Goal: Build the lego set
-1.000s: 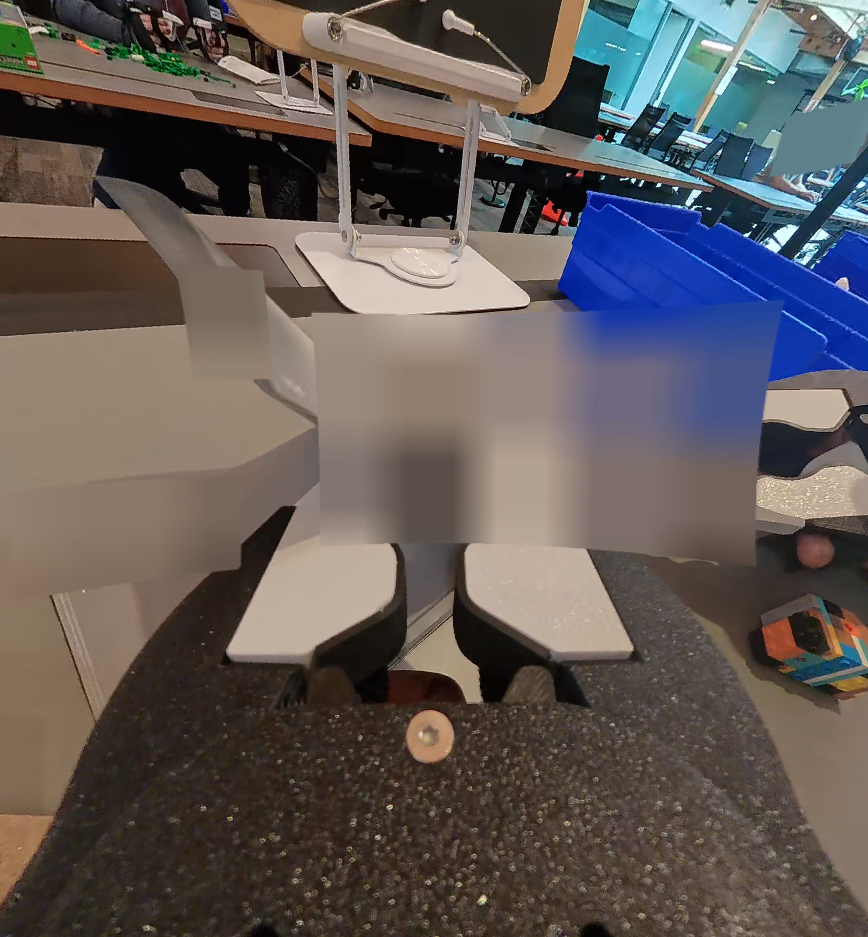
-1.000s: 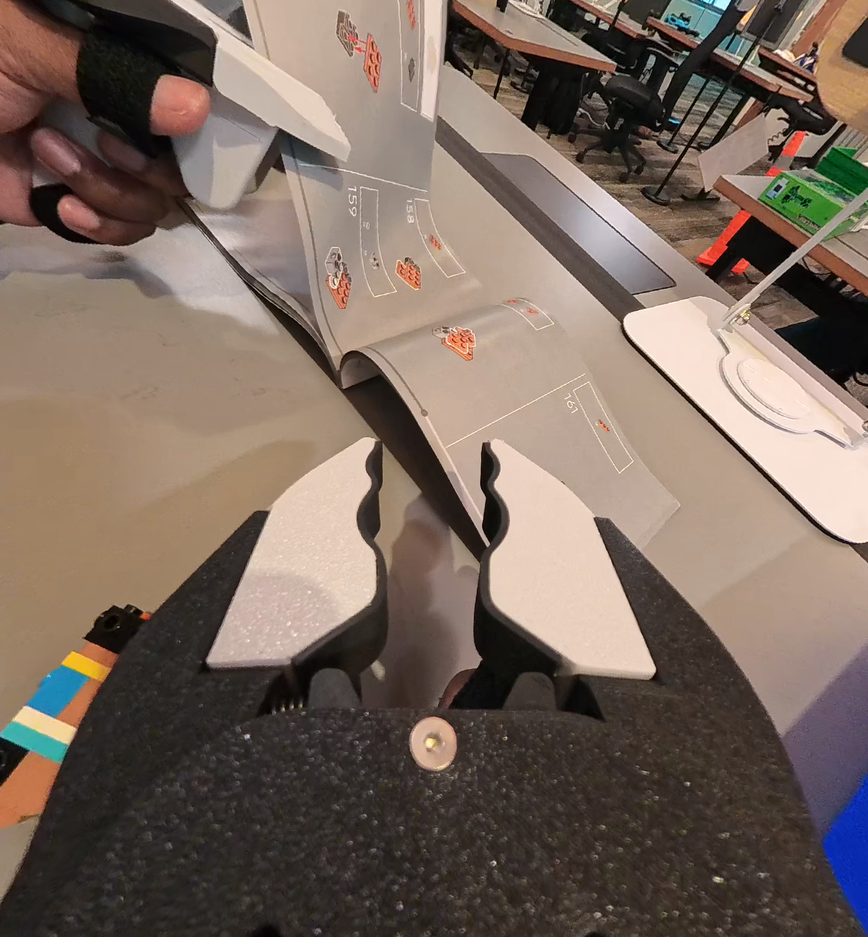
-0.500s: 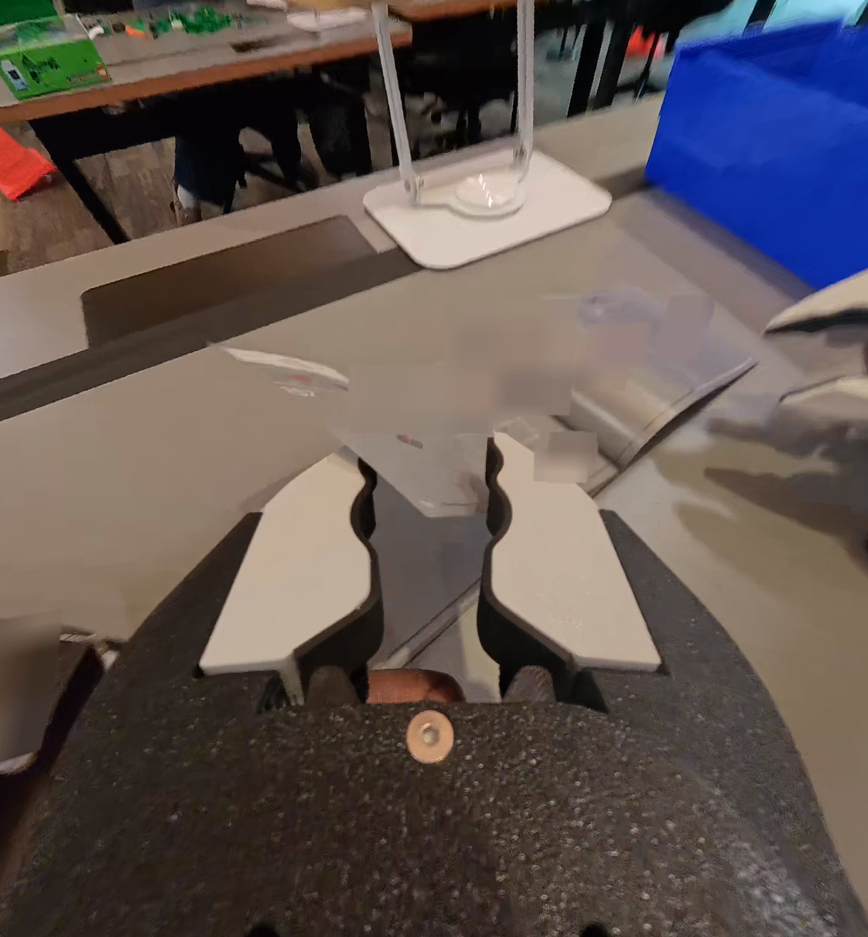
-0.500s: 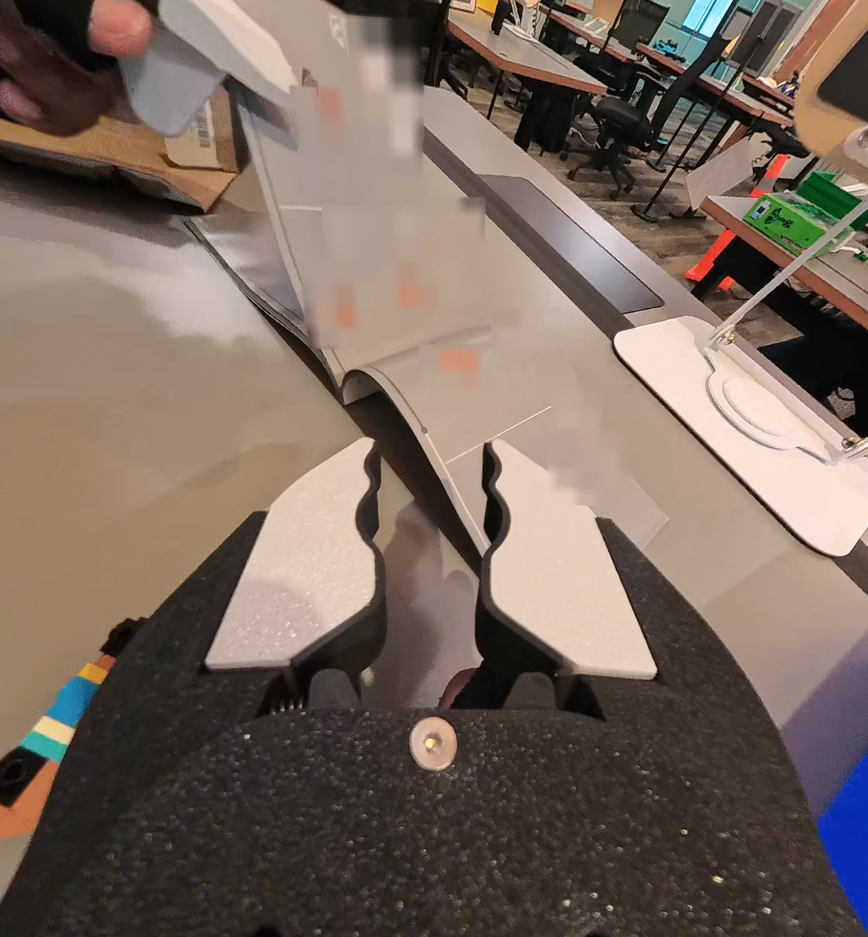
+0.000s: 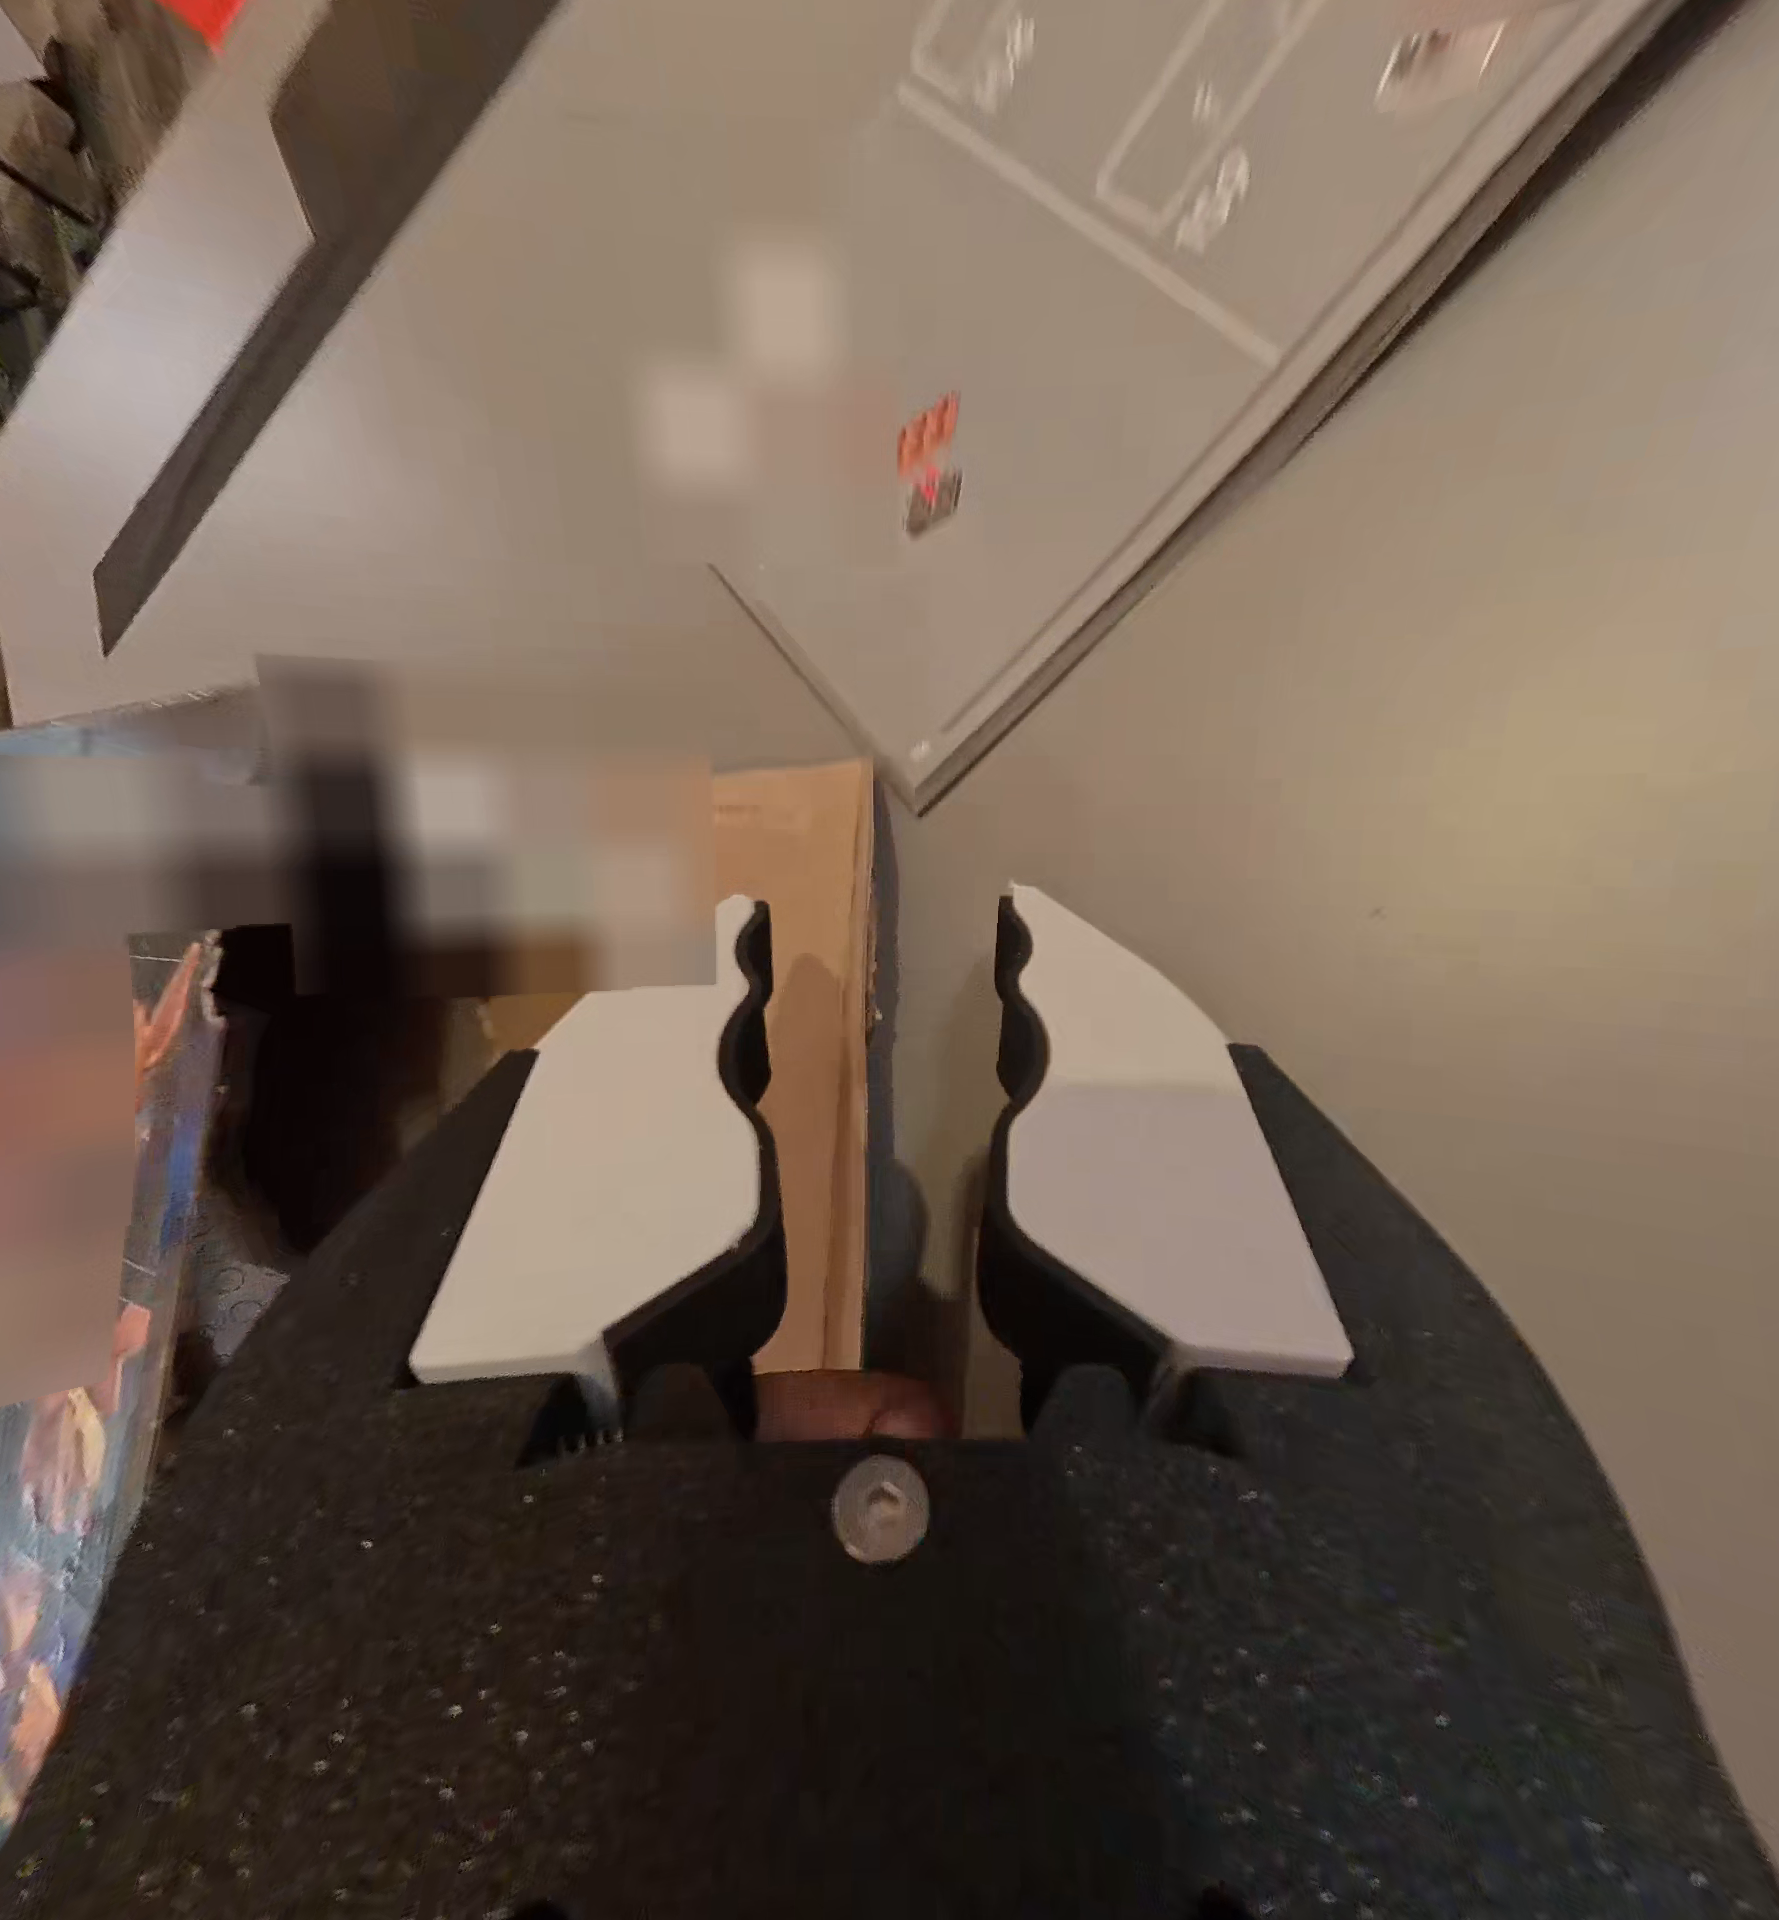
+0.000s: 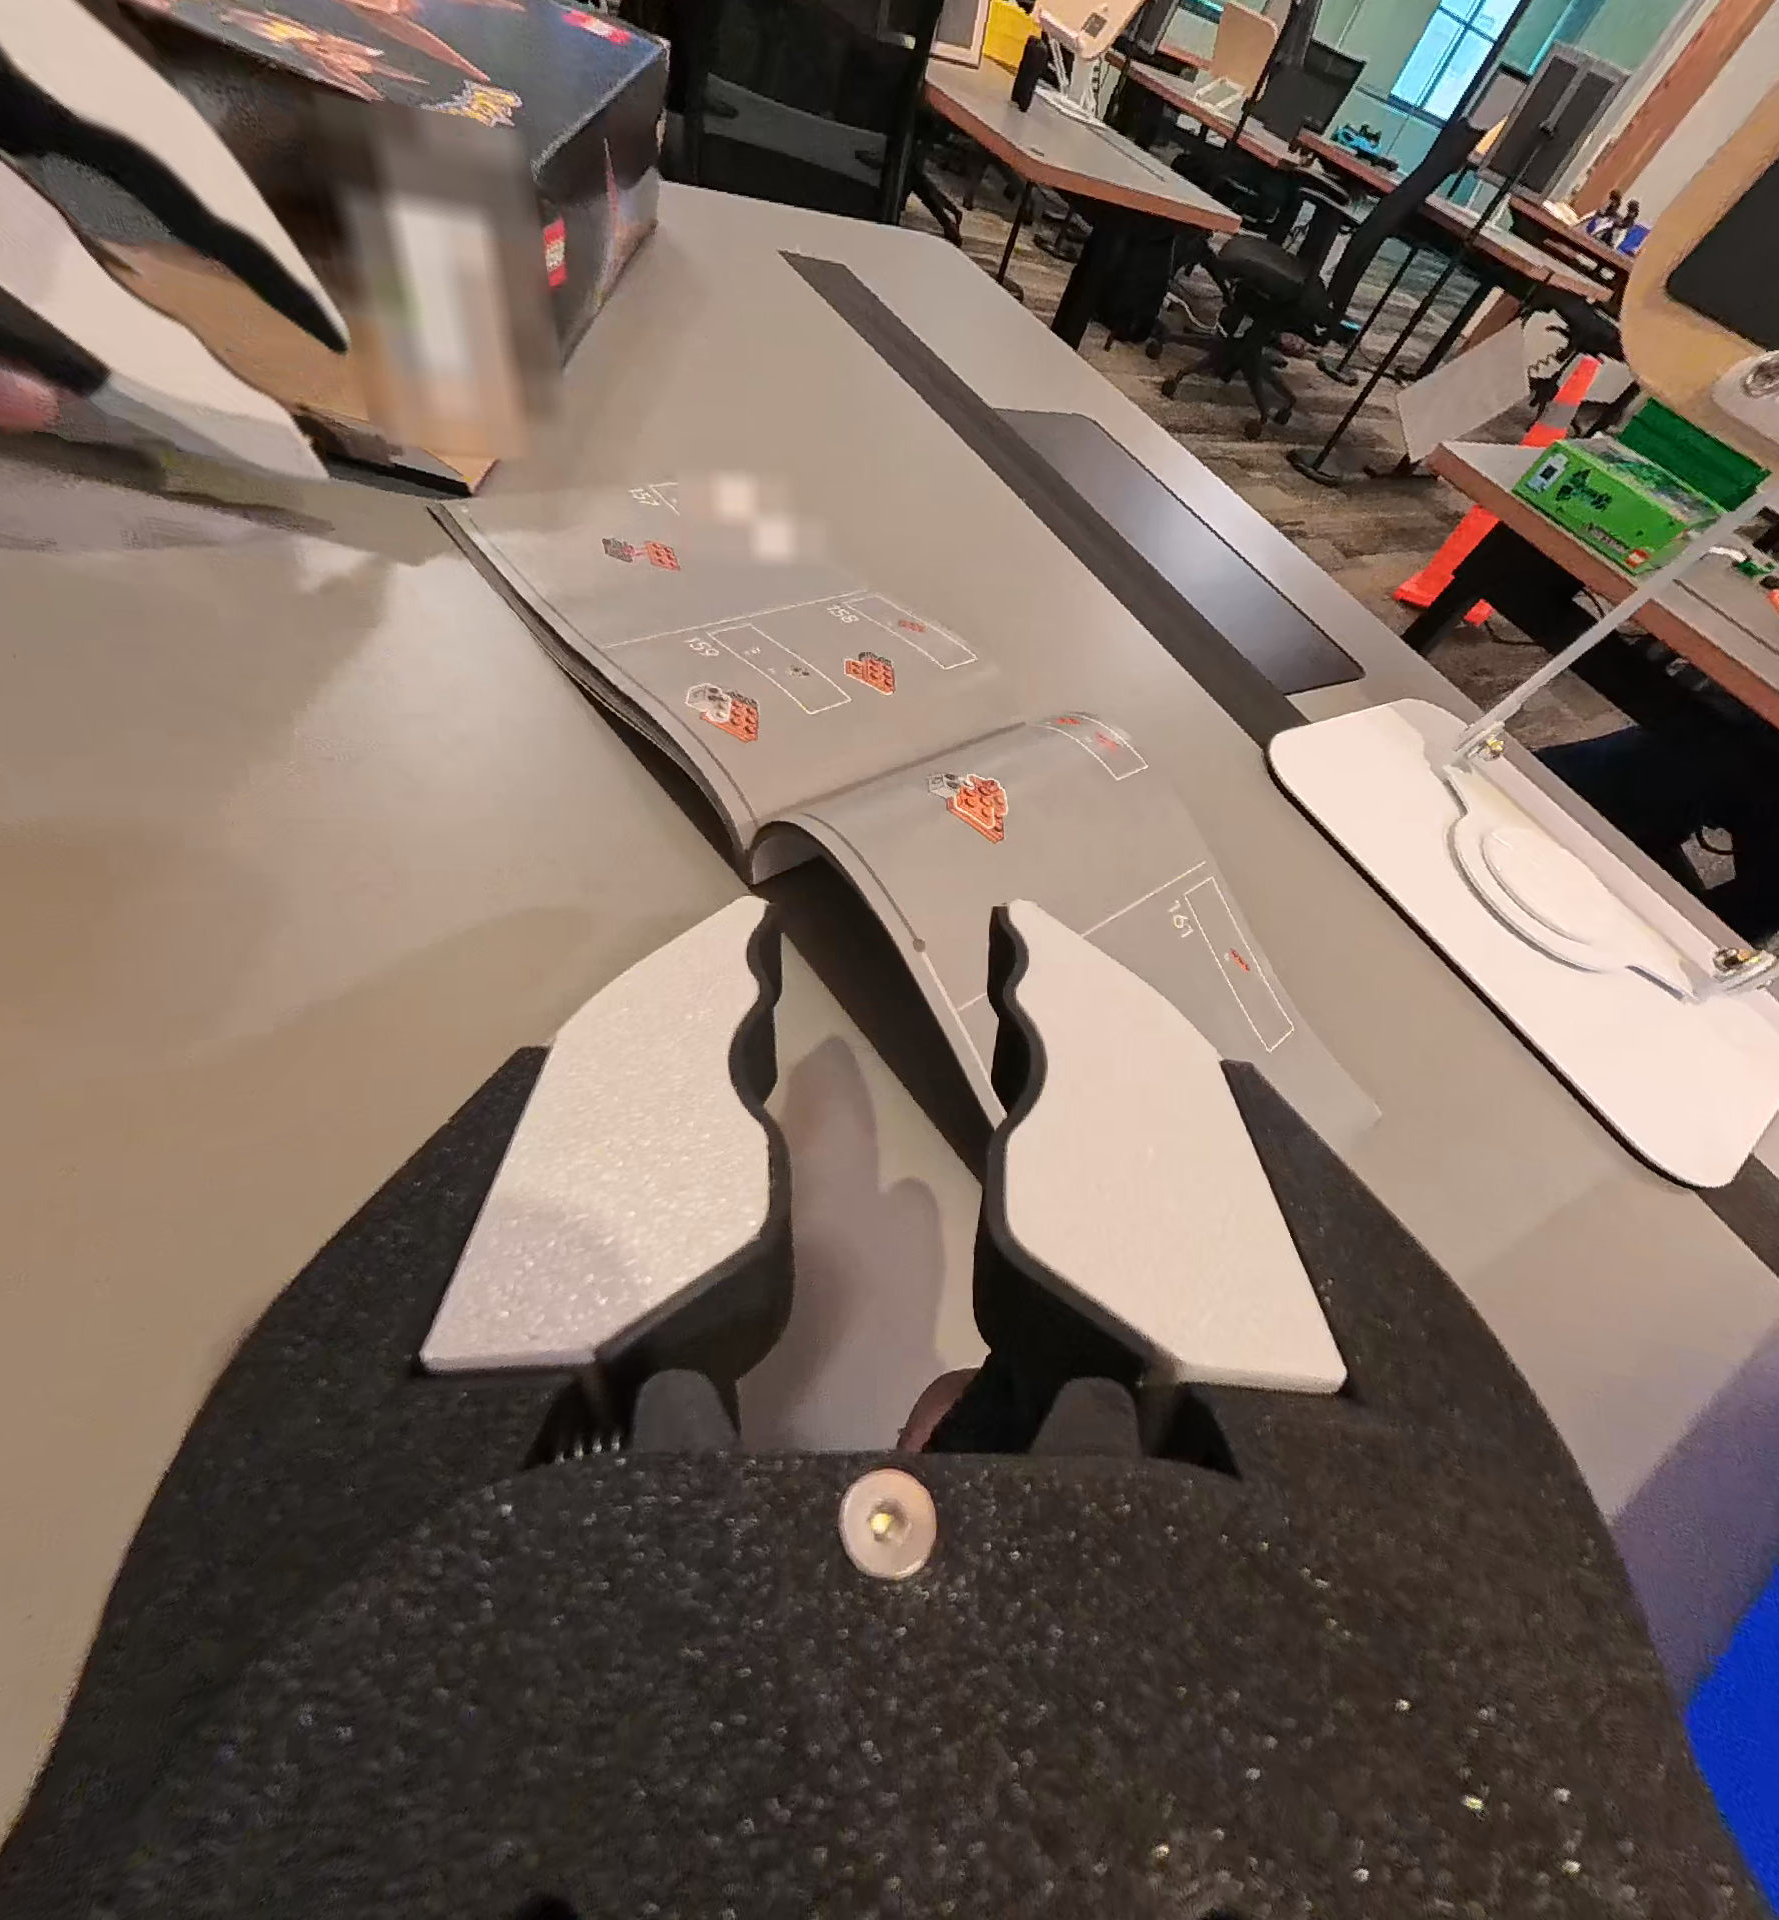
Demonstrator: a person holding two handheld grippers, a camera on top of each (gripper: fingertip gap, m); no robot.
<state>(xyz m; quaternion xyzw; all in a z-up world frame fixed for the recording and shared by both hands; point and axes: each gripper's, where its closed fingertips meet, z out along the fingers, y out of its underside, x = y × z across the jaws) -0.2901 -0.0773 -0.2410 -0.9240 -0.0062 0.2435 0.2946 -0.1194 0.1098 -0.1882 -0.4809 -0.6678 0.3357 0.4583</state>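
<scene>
Grey instruction booklet (image 6: 812,675) lies open mid-table, near the far edge, right page arched. My right gripper (image 6: 885,925) sits just before it, jaws apart, empty. My left gripper (image 5: 880,914), also apart and empty, is over the box (image 6: 511,135) at the booklet's corner.

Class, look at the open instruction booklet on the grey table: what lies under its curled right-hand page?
Under the curled page of the instruction booklet only a dark shadowed gap and the grey table show. Whatever lies deeper beneath stays hidden by the page itself.
</scene>
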